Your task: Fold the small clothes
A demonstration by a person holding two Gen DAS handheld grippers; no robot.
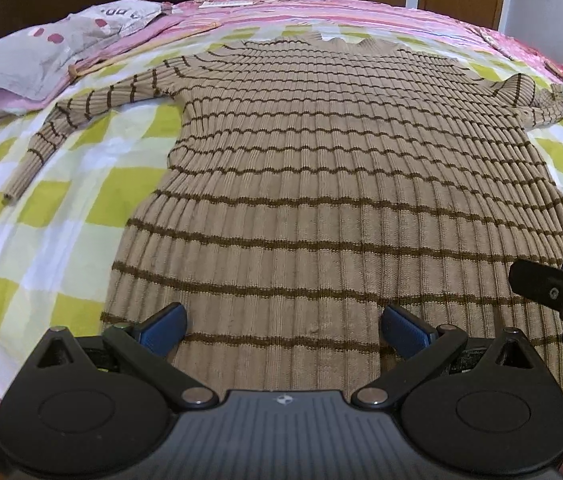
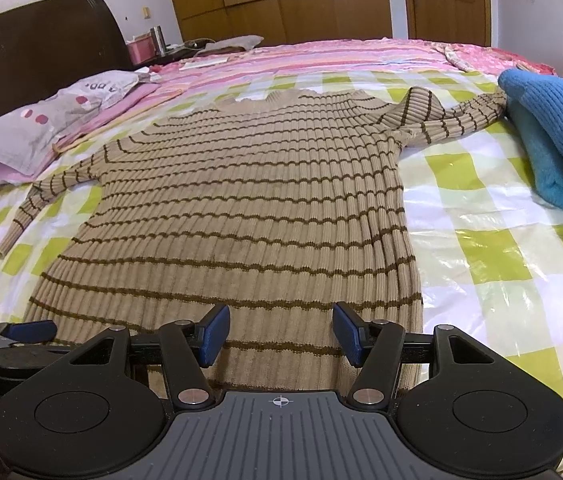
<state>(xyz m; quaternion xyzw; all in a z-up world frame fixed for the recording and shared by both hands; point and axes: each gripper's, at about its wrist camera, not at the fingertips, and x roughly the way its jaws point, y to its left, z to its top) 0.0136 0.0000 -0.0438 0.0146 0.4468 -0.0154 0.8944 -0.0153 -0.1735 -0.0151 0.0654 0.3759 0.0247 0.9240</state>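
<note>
Left tongs (image 1: 281,330): spread wide with nothing between the blue pads, hanging right over the near hem of the sweater, toward its left side. Whether the pads touch the knit, can't tell.

Right tongs (image 2: 280,336): same deal, released and empty, over the hem near its right corner. The two sets sit side by side; each one pokes into the edge of the other's view.

Tan ribbed knit sweater with thin dark brown stripes (image 1: 321,184): lying flat on the bed, hem nearest the cameras, collar at the far end. Body looks smoothed out, no fold in it anywhere I can see.

Left sleeve (image 1: 69,120): stretched out to the left and angling back toward the near side, fully unfolded.

Right sleeve (image 2: 453,120): runs out to the right; its end meets the blue knit, so the cuff is hidden.

Green-and-white checked plastic sheet (image 2: 481,208): what the sweater rests on, over the bed.

Bright blue folded knit garment (image 2: 553,128): far right. Looks like a piece already folded, but that's my guess.

Grey pillow with pink spots (image 2: 53,120): far left by the headboard, out of the way.

Progress: honestly looks like square one for this sweater. Spread flat, zero folds made. Sleeves and body all left to do.
</note>
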